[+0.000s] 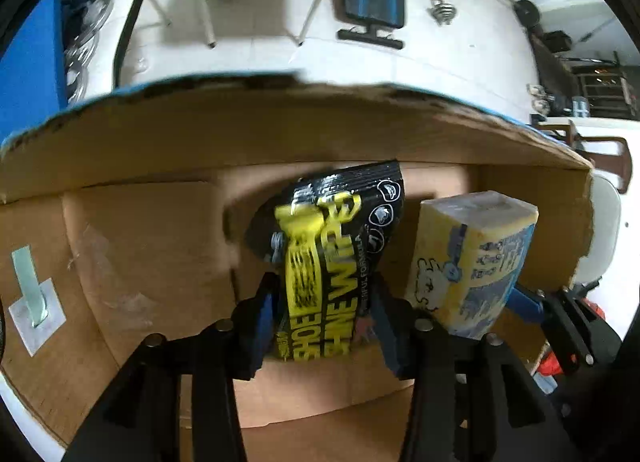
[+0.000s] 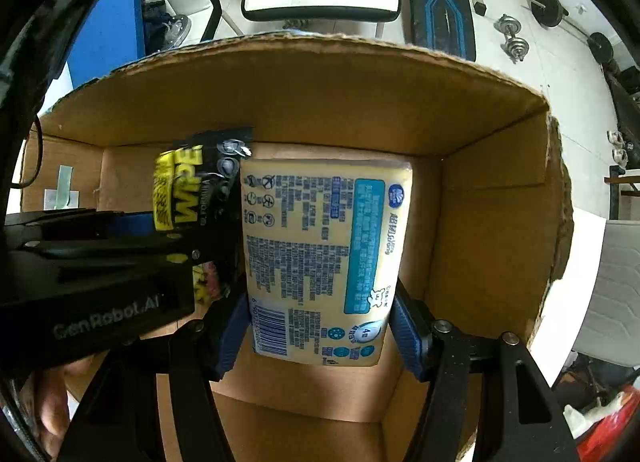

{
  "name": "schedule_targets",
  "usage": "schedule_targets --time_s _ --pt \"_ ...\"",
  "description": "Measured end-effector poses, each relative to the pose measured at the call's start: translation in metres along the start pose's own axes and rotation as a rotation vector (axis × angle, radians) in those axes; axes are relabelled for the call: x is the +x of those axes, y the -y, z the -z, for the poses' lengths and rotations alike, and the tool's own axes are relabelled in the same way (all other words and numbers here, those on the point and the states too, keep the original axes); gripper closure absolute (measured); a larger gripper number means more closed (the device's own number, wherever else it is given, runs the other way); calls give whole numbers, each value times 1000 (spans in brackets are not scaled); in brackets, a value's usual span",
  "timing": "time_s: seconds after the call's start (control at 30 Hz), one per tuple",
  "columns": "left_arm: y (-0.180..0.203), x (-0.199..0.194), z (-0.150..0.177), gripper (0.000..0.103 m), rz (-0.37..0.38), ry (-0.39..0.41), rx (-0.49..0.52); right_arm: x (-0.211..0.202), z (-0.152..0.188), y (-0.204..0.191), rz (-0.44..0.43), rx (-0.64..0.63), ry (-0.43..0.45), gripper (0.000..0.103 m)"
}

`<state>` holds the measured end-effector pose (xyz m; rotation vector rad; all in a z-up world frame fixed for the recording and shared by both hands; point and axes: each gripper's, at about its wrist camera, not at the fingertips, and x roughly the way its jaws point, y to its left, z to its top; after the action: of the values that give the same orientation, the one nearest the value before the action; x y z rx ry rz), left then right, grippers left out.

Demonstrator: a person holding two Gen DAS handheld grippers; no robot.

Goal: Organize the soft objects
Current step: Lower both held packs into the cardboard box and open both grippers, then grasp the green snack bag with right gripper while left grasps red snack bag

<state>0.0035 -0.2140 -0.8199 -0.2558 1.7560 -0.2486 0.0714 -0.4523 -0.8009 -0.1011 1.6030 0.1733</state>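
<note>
Shoe-wipes pack [image 1: 320,262] clamped in left gripper [image 1: 324,326], tissue pack [image 2: 320,258] clamped in right gripper [image 2: 316,330], both lowered inside cardboard box [image 2: 500,166] near its far wall; next: set down, release.

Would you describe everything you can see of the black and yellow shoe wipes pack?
The shoe wipes pack is a soft, glossy black pouch with large yellow lettering and small round icons along one edge. It is crinkled near its sealed end. The left gripper holds it between blue pads, inside the cardboard box. Beside it is the yellow tissue pack, held by the right gripper; whether the two packs touch is unclear.
</note>
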Motion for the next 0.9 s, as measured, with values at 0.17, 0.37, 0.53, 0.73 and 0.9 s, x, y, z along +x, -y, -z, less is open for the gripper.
schedule_targets --time_s 0.17,0.37,0.53,0.73,0.9 --pt "6 -14 7 34 -27 27 7 -5 2 -5 17 -11 -3 27" --pt "24 -36 19 9 -104 93 33 -23 14 -10 44 0 32 9" --pt "11 -57 34 4 -125 156 25 -38 27 -9 59 -13 84 0" --pt "-7 -109 65 4 -154 236 18 -71 72 -26 72 -66 220 0" --pt "-14 -135 117 4 -158 330 -13 -89 126 -37 -26 -103 220 0"
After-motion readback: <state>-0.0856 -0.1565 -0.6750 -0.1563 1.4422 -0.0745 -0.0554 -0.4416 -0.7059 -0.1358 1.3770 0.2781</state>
